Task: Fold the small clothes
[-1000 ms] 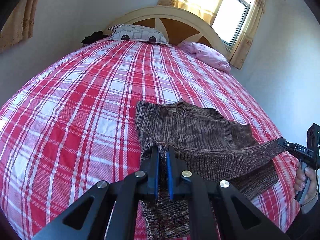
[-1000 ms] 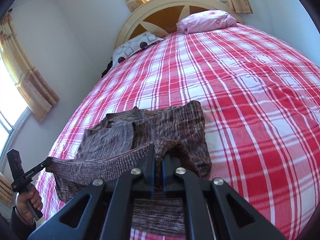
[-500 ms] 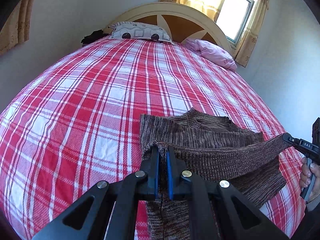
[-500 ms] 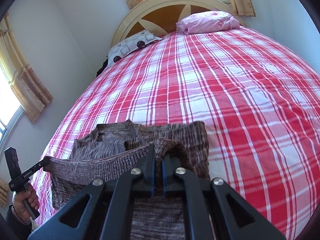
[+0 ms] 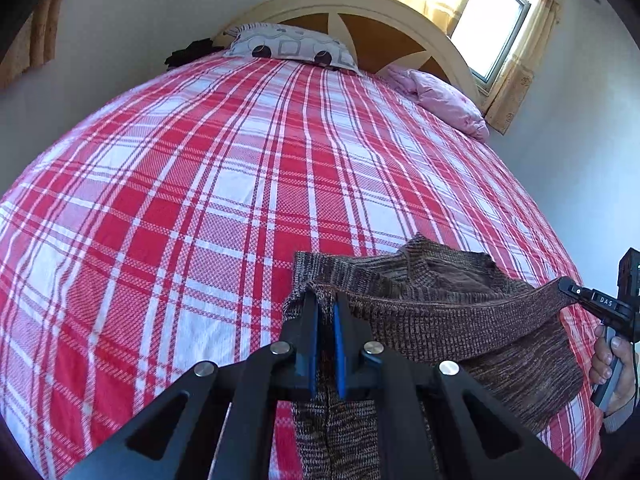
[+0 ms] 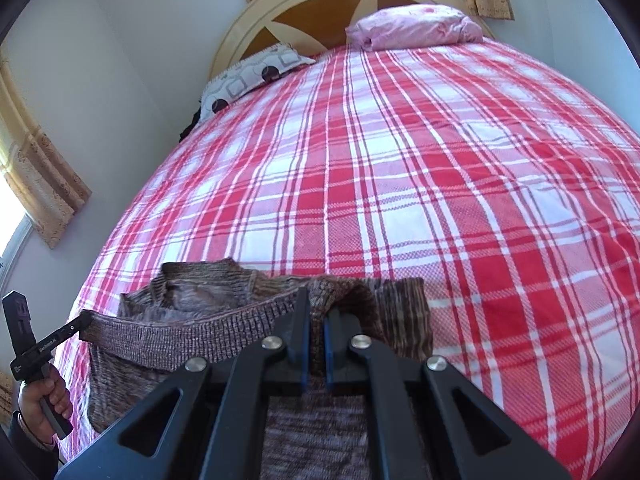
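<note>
A small brown knitted sweater [image 5: 432, 320] lies at the near end of the bed; it also shows in the right wrist view [image 6: 200, 332]. My left gripper [image 5: 325, 300] is shut on one corner of its ribbed hem. My right gripper [image 6: 316, 300] is shut on the other corner. The hem is stretched taut between them, lifted above the rest of the sweater. The right gripper shows at the right edge of the left wrist view [image 5: 568, 288], the left gripper at the left edge of the right wrist view [image 6: 82, 322]. The collar [image 6: 200, 280] lies flat beyond the hem.
The bed has a red and white plaid cover [image 5: 240, 184]. A grey patterned pillow [image 5: 288, 46] and a pink pillow [image 5: 440, 100] lie at the cream headboard [image 5: 380, 12]. A dark item [image 5: 188, 50] sits beside the grey pillow. Walls stand close on both sides.
Both grippers have carried the held hem forward, toward the collar. The hem now covers more of the sweater's body, and less of the flat part shows.
</note>
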`<state>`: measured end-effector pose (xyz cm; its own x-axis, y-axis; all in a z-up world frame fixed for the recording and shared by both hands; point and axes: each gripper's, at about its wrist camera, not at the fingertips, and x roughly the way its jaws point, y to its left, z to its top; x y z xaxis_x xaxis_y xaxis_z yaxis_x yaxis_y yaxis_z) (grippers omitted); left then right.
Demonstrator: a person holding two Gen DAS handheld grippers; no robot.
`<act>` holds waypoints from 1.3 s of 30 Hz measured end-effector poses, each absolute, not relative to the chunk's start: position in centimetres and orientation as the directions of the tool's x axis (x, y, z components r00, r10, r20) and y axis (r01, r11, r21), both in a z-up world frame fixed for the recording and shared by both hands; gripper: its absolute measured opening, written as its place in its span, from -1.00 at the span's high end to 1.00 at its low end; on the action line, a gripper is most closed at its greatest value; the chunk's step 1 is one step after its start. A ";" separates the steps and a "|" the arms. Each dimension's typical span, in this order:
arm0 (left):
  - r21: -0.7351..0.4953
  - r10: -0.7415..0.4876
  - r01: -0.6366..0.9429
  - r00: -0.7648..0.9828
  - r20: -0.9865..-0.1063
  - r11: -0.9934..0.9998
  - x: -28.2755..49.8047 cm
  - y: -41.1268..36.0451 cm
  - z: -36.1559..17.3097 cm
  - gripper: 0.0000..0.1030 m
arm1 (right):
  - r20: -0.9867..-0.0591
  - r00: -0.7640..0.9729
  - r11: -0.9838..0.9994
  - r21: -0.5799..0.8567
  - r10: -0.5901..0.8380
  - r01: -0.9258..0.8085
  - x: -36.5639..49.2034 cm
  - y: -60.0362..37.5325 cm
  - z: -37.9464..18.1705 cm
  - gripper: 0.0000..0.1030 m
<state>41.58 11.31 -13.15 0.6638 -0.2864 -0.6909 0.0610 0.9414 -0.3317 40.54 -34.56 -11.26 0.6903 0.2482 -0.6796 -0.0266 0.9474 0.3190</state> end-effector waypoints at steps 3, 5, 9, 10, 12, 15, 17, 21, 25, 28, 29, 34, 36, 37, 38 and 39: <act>-0.338 -0.288 0.054 0.657 -0.697 0.940 42.3 11.2 -13.8 0.87 | -0.694 0.678 0.947 0.322 0.241 -0.007 42.0 -34.9 -12.2 0.83; -0.364 -0.306 0.049 0.650 -0.695 0.930 42.8 11.4 -14.1 0.86 | -0.712 0.656 0.942 0.334 0.253 -0.001 43.3 -35.1 -13.0 0.80; -0.384 -0.313 0.039 0.658 -0.685 0.922 43.2 11.9 -13.9 0.82 | -0.687 0.684 0.926 0.376 0.247 0.042 44.3 -36.2 -13.3 0.03; -0.389 -0.313 0.032 0.656 -0.687 0.921 43.3 12.0 -13.9 0.82 | -0.672 0.699 0.922 0.385 0.244 0.048 44.4 -36.5 -13.1 -0.17; -0.390 -0.311 0.021 0.643 -0.700 0.921 43.6 12.1 -14.2 0.82 | -0.656 0.715 0.919 0.392 0.244 0.046 44.5 -36.6 -12.9 -0.31; -0.407 -0.322 0.009 0.627 -0.709 0.913 43.8 12.2 -14.8 0.82 | -0.655 0.719 0.924 0.379 0.232 0.047 44.2 -36.4 -12.2 -0.33; -0.422 -0.334 0.000 0.611 -0.717 0.907 43.9 12.3 -15.3 0.82 | -0.652 0.718 0.935 0.355 0.245 0.003 43.0 -35.3 -11.4 -0.31; -0.454 -0.374 0.017 0.595 -0.711 0.891 43.7 12.8 -15.8 0.82 | -0.676 0.564 0.878 0.412 0.474 -0.243 40.7 -29.9 -11.2 -0.17; -0.515 -0.429 0.028 0.591 -0.683 0.857 43.1 13.8 -15.6 0.80 | -0.799 0.401 0.873 0.295 0.448 -0.387 39.9 -23.0 -13.3 -0.13; -0.557 -0.459 0.039 0.614 -0.641 0.830 42.9 14.9 -15.1 0.74 | -0.835 0.376 0.887 0.255 0.403 -0.384 41.0 -20.9 -14.7 -0.10; -0.552 -0.448 0.028 0.620 -0.644 0.833 42.9 15.1 -15.0 0.71 | -0.845 0.391 0.904 0.219 0.363 -0.366 41.9 -20.4 -14.9 -0.10; -0.531 -0.406 -0.003 0.640 -0.652 0.847 42.4 15.9 -14.4 0.67 | -0.760 0.538 0.930 0.267 0.364 -0.253 45.3 -21.7 -11.7 -0.15; -0.507 -0.396 0.019 0.649 -0.650 0.862 41.5 15.4 -14.0 0.67 | -0.706 0.595 0.923 0.311 0.383 -0.225 45.9 -22.5 -10.0 -0.15; -0.498 -0.399 0.035 0.648 -0.648 0.867 41.4 15.1 -13.9 0.67 | -0.689 0.610 0.919 0.319 0.392 -0.230 45.8 -22.5 -9.5 -0.17; -0.478 -0.400 0.061 0.646 -0.650 0.876 40.9 14.3 -13.6 0.67 | -0.682 0.615 0.917 0.317 0.397 -0.241 45.8 -22.2 -9.2 -0.18; -0.466 -0.405 0.083 0.643 -0.650 0.881 40.5 13.6 -13.3 0.67 | -0.680 0.617 0.918 0.307 0.397 -0.252 45.6 -21.9 -9.1 -0.18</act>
